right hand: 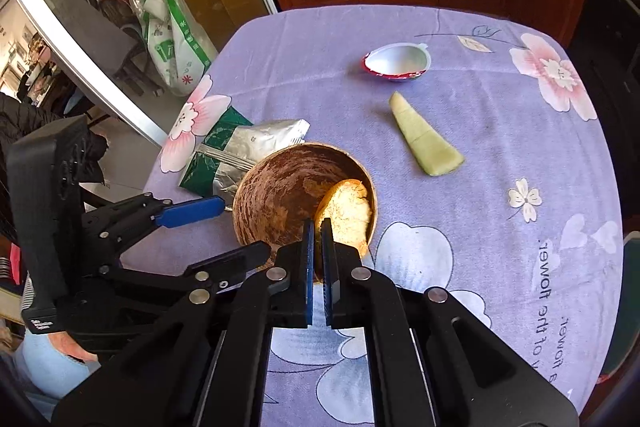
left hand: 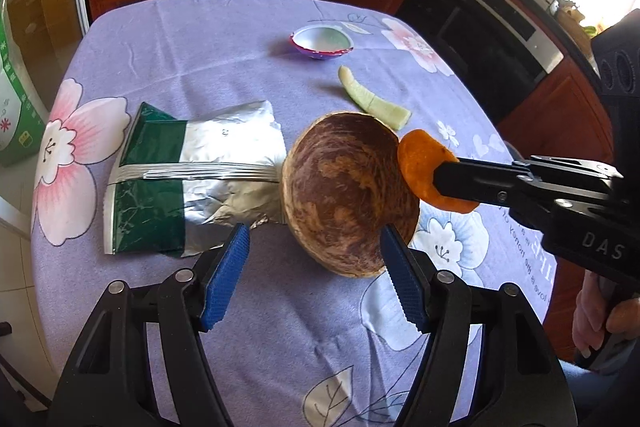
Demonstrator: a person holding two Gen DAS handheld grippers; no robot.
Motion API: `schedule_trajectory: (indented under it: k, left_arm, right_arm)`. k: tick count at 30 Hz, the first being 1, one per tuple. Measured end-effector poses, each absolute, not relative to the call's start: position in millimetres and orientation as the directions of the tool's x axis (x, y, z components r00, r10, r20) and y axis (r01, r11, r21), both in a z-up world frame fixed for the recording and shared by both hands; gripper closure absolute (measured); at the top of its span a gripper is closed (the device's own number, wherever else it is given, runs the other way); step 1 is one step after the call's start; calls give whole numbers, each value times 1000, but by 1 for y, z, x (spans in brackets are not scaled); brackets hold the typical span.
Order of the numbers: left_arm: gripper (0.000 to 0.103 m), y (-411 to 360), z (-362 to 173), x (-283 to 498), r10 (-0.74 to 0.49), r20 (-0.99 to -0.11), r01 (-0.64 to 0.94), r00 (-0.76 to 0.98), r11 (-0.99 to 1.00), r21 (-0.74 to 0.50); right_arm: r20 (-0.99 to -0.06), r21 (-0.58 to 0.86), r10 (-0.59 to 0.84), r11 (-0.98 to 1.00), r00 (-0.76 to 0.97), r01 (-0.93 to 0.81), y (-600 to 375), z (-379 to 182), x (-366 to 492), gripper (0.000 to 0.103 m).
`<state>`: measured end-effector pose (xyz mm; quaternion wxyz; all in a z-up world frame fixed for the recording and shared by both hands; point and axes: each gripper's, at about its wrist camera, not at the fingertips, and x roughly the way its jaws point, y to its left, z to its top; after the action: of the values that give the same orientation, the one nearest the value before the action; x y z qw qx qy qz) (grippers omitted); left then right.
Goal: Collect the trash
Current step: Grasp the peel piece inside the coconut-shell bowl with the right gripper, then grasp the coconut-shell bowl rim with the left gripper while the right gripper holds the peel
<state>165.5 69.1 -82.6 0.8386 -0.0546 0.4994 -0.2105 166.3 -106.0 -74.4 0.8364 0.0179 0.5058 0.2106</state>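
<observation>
So the right tool (right hand: 318,227) is clamped tight on a piece of orange peel (right hand: 346,213), pinching its edge and holding it right over the rim of the coconut-shell bowl (right hand: 280,195), at about the bowl's 4 o'clock in the right wrist view. From the left wrist view the same peel shows its orange side, just off the bowl's 2 o'clock edge. The left tool (left hand: 314,239) is spread wide with nothing in it; its blue pads (left hand: 226,279) sit either side of the bowl's near half, and I honestly can't tell if the right-hand pad touches the shell. Everything sits on a counter with a purple flowered cloth (left hand: 200,39). A crumpled green and silver foil packet (left hand: 188,179) lies right against the bowl at its 9 o'clock. A pale green melon-rind strip (left hand: 374,99) is near the bowl's 1 o'clock, and a small empty foil cup (left hand: 322,43) lies farther off around 12 o'clock.
</observation>
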Motion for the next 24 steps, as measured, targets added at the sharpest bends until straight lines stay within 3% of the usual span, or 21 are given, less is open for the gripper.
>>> schedule_trajectory:
  k: [15, 17, 19, 21, 24]
  left_arm:
    - [35, 47, -99, 177, -409, -826, 247, 388, 910, -334]
    - [44, 45, -98, 177, -407, -824, 241, 394, 911, -334]
    - [68, 43, -99, 178, -413, -823, 240, 389, 909, -342]
    - [80, 41, -98, 177, -400, -828, 241, 393, 914, -327]
    - [88, 36, -95, 176, -380, -829, 243, 410, 922, -302]
  right_arm:
    - [-807, 269, 367, 926, 463, -265, -162, -59, 161, 100]
    - [-808, 274, 365, 928, 463, -254, -167, -62, 161, 100]
    - [-808, 279, 364, 929, 464, -243, -173, -63, 160, 100]
    - [-808, 283, 362, 930, 465, -233, -177, -65, 158, 100]
    - [-806, 291, 363, 931, 468, -222, -184, -66, 158, 100]
